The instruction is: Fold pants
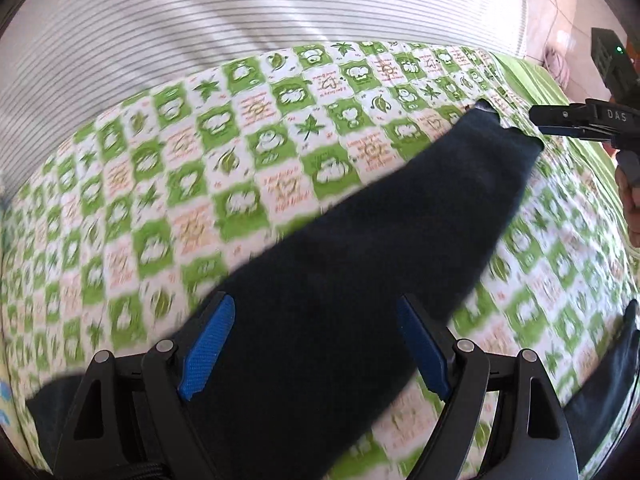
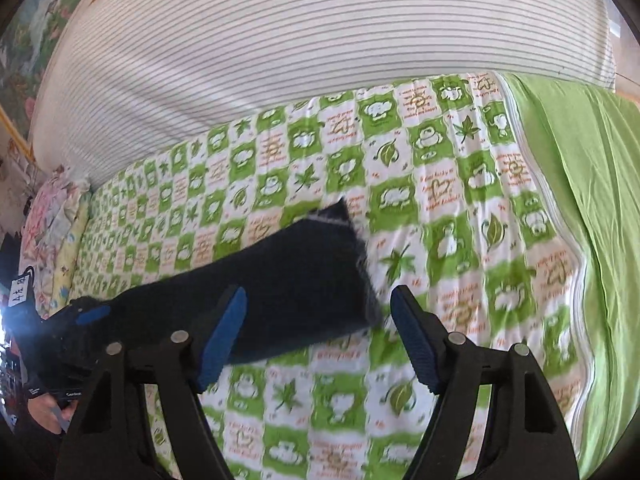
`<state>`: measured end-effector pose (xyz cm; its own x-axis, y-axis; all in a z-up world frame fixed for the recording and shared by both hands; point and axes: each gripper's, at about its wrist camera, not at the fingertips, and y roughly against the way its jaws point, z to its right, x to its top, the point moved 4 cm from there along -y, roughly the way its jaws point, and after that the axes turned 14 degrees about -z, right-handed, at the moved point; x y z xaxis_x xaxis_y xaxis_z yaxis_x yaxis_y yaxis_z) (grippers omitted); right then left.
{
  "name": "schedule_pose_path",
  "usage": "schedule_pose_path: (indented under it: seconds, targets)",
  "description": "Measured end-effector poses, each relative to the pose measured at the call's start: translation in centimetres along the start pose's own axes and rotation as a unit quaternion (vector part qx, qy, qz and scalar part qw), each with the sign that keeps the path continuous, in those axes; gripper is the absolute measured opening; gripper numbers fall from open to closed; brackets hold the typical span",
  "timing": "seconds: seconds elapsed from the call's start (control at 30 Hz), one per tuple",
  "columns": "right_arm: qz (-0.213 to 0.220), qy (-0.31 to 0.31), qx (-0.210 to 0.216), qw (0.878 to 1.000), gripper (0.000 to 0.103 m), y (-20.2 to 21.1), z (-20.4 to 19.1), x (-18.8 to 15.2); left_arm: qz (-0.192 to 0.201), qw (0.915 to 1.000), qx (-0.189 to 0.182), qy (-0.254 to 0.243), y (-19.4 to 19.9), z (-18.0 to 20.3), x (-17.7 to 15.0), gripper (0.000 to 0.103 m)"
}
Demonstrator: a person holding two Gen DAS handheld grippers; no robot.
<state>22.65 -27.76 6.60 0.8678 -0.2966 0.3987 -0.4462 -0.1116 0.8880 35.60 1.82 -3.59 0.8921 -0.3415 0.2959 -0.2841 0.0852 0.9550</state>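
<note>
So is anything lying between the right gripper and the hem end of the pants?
Nothing visible. The right gripper stands open above the dark pants, hem edge between its fingers, only the green patterned sheet around.

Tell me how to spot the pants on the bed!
Find the bed's green-and-white checked blanket with leaves and frogs, below the striped cover. The pants lie across it as one long strip, the only plain, very dark thing there.

Dark navy fabric pants [image 1: 400,248]; green/white checked quilt w/ leaf, frog prints [image 2: 440,208]; white grey-striped sheet [image 2: 280,40]; plain lime-green cloth [image 2: 592,200].
</note>
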Motion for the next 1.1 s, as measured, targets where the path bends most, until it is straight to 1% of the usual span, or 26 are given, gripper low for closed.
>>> schedule_pose_path:
  seconds: [0.17,0.23,0.3,0.33,0.37,0.4,0.43,0.47,0.5,0.53,0.57,0.6,0.63,0.67,0.8,0.87,1.0,1.1]
  targets:
    - [-0.003,-0.005,-0.008,1.000,0.075,-1.7,0.8,2.8,-0.015,0.9991,-0.013,-0.038,-2.6,-0.5,3.3,0.084]
    - [-0.006,-0.004,-0.008,1.000,0.075,-2.4,1.0,3.8,-0.029,0.9978,-0.011,-0.059,-3.8,-0.4,4.1,0.084]
    - [-0.010,0.003,-0.017,1.000,0.075,-3.1,0.9,4.5,-0.044,0.9965,0.007,-0.071,-5.1,-0.5,4.7,0.084]
    - [-0.016,0.007,-0.018,1.000,0.075,-3.7,0.8,4.8,-0.055,0.9957,0.004,-0.074,-5.8,-0.5,4.9,0.085]
    - [-0.023,0.010,-0.019,1.000,0.075,-4.3,0.8,5.1,-0.057,0.9957,0.000,-0.073,-6.0,-0.6,5.1,0.085]
    - [-0.030,0.012,-0.019,0.999,0.066,-4.9,0.7,5.4,-0.057,0.9958,-0.007,-0.071,-6.1,-0.7,5.3,0.082]
    - [-0.035,0.013,-0.019,0.999,0.057,-5.5,0.7,5.4,-0.058,0.9957,-0.015,-0.071,-6.1,-0.7,5.4,0.073]
    - [-0.042,0.014,-0.015,0.999,0.033,-5.9,0.7,5.4,-0.061,0.9950,-0.026,-0.074,-6.1,-0.6,5.5,0.065]
    - [-0.045,0.013,-0.011,0.999,0.019,-6.2,0.7,5.4,-0.067,0.9925,-0.053,-0.088,-5.9,-0.2,5.4,0.045]
    - [-0.045,0.013,-0.013,0.999,0.017,-6.2,0.7,5.3,-0.071,0.9913,-0.061,-0.093,-5.7,0.2,5.3,0.023]
    - [-0.038,0.017,-0.014,0.999,0.014,-6.0,0.5,5.2,-0.071,0.9904,-0.060,-0.102,-5.3,0.8,5.0,0.011]
    - [-0.027,0.021,-0.009,0.999,0.011,-5.4,0.4,5.1,-0.068,0.9902,-0.051,-0.110,-5.0,1.4,4.9,0.005]
    - [-0.015,0.023,-0.001,1.000,0.011,-4.4,0.3,4.8,-0.064,0.9900,-0.045,-0.117,-4.6,2.1,4.7,0.004]
    - [-0.004,0.023,0.004,1.000,0.010,-3.5,0.4,4.6,-0.059,0.9897,-0.047,-0.122,-3.8,2.7,4.1,0.004]
    - [0.023,0.024,0.025,0.999,0.009,-0.1,0.3,2.8,-0.031,0.9907,-0.077,-0.108,-0.4,3.9,1.7,0.004]
    - [0.030,0.019,0.033,0.999,0.009,1.0,0.4,1.8,-0.024,0.9910,-0.084,-0.101,1.0,4.4,0.7,0.004]
    - [0.039,0.012,0.054,0.998,0.008,3.5,0.6,-1.8,-0.015,0.9909,-0.096,-0.093,3.9,5.2,-2.2,0.004]
    - [0.039,0.014,0.059,0.997,0.008,5.1,0.8,-4.7,-0.009,0.9906,-0.100,-0.093,5.9,6.9,-4.5,0.004]
